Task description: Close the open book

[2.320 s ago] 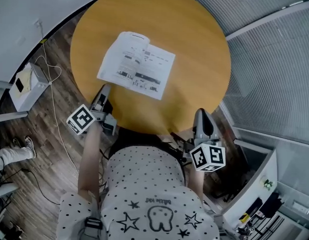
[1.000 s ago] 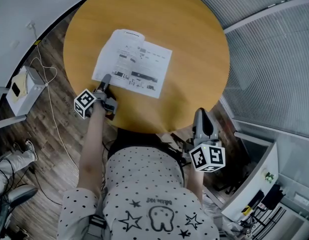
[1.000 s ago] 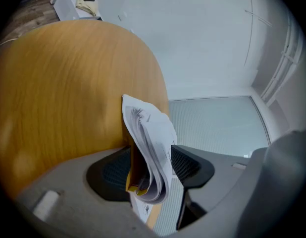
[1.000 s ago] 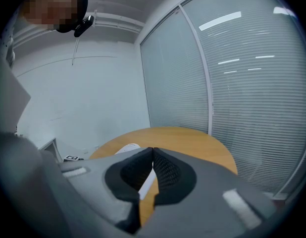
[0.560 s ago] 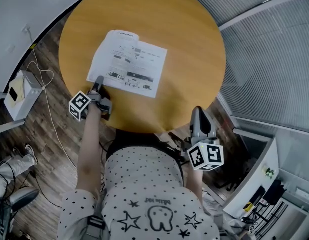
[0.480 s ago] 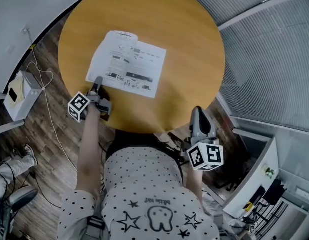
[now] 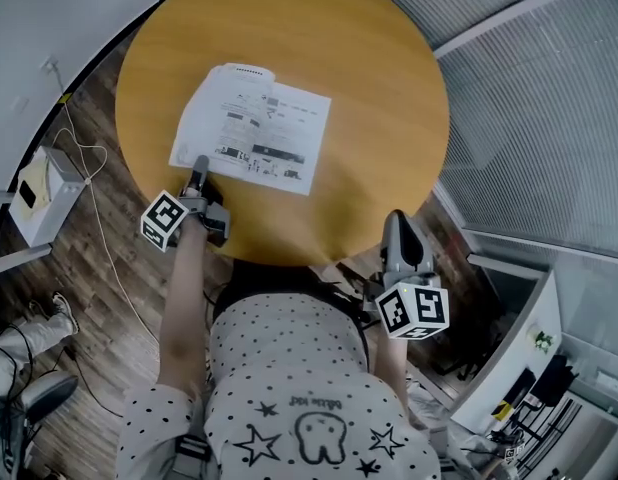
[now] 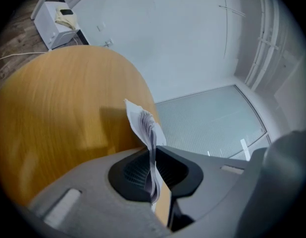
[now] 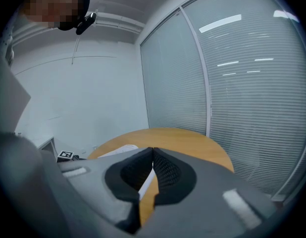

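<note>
- Currently the book [image 7: 251, 126] lies open and flat on the round wooden bench [image 7: 369, 88], in the bench's left half. Its printed pages face up; the print is too small to read.
- The left tongs [image 7: 198, 165] reach in over the bench's near left rim. Their tips are at the book's near edge, close to its near left corner.
- The left jaws have just been closing. The left gripper view shows them clenched on a thin sheaf of pages [image 8: 145, 128].
- The sheaf runs edge-on between the pads, stands up out of the grip and fans slightly at its top. The bench top fills the left of that view behind it.
- The right tongs [image 7: 397, 223] hang at the bench's near right rim, well apart from the book.
- The right jaws are pressed together with nothing between them. The right gripper view looks across the bench, with a pale page of the book at the left.
- The left marker cube [image 7: 165, 221] is just off the bench's near left rim. The right marker cube [image 7: 413, 311] is off the near right rim, beside the person's torso.
- A white box [image 7: 37, 185] stands on the wood floor [image 7: 119, 298], left of the bench.
</note>
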